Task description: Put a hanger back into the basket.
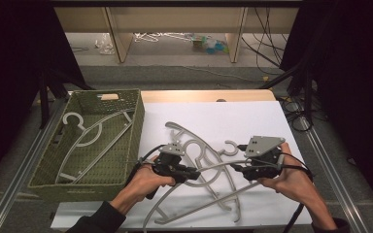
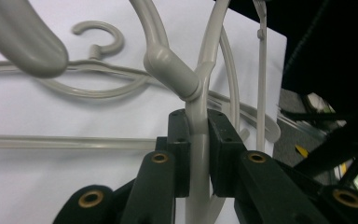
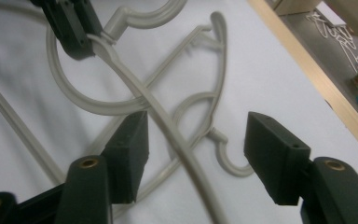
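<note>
On the white tabletop [image 1: 267, 121], the left tool [image 1: 194, 173] is clamped on the shoulder of a grey hanger [image 2: 200, 88], just below its hook joint, at about 6 o'clock from the table's middle. The right tool [image 3: 193, 154] stands with jaws apart, the same hanger's arm running loose between them. More hangers lie tangled beneath. At 9 o'clock, a green basket [image 1: 43, 170] holds another hanger [image 1: 85, 133].
</note>
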Demonstrator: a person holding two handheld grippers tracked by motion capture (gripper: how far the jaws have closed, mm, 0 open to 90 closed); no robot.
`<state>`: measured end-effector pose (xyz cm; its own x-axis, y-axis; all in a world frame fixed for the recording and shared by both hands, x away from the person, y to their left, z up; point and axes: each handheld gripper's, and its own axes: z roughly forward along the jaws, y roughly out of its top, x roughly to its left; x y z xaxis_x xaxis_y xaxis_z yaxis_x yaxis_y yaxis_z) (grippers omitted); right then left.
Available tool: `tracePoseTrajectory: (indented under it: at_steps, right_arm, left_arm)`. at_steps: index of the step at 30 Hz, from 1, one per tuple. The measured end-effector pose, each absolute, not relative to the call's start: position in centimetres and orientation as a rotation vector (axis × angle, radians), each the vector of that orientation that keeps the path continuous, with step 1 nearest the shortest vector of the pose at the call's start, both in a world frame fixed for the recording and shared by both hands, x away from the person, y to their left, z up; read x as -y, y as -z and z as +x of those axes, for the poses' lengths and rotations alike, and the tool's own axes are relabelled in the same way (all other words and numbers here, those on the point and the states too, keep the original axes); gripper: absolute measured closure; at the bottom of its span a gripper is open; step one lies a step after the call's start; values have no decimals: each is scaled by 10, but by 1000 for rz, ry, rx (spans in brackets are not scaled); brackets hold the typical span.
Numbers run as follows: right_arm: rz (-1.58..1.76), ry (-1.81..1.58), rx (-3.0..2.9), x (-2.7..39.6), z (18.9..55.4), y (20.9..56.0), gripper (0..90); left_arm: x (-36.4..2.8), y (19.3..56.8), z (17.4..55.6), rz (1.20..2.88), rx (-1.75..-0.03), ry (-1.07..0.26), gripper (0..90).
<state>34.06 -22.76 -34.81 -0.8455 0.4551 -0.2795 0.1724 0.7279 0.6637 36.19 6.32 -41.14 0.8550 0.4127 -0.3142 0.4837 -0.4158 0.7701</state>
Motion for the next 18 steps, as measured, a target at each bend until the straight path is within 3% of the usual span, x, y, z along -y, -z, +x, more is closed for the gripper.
tracePoseTrajectory:
  at_steps: [6,18]
  right_arm:
    - [626,-1070,-2418,236,330,339,320]
    - [621,-1085,-2477,236,307,354,296]
  left_arm:
    - [-85,398,364,1998,-744,42,804]
    - [-109,368,364,1890,-807,-59,804]
